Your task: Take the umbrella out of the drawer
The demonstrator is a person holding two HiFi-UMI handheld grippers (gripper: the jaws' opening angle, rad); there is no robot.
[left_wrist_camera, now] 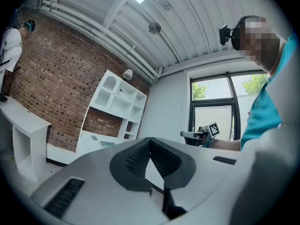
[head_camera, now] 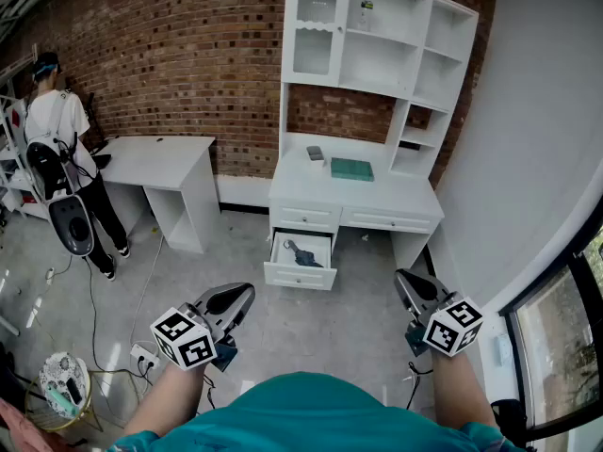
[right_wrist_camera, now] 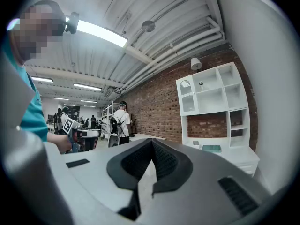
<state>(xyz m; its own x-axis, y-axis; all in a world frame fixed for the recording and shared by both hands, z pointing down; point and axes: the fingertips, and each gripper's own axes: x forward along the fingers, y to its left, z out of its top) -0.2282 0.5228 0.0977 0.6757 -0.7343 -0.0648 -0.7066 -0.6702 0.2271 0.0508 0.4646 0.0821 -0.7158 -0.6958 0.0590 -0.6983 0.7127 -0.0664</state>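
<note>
A dark folded umbrella [head_camera: 303,254] lies in the open left drawer [head_camera: 300,275] of the white desk [head_camera: 396,199], which stands against the brick wall. Both grippers are held level well short of the desk, over the floor. My left gripper [head_camera: 244,295] [left_wrist_camera: 150,140] is shut with nothing in it, below and left of the drawer. Off to the lower right of the drawer, my right gripper [head_camera: 403,280] [right_wrist_camera: 152,141] is likewise shut and empty. Each gripper view shows the desk's hutch [left_wrist_camera: 117,102] [right_wrist_camera: 213,102] far off.
A teal book [head_camera: 351,169] and a small grey object [head_camera: 316,153] lie on the desk top. A second white desk [head_camera: 160,151] stands to the left, with a person [head_camera: 58,130] beside it. Cables and a power strip [head_camera: 141,355] lie on the floor at lower left.
</note>
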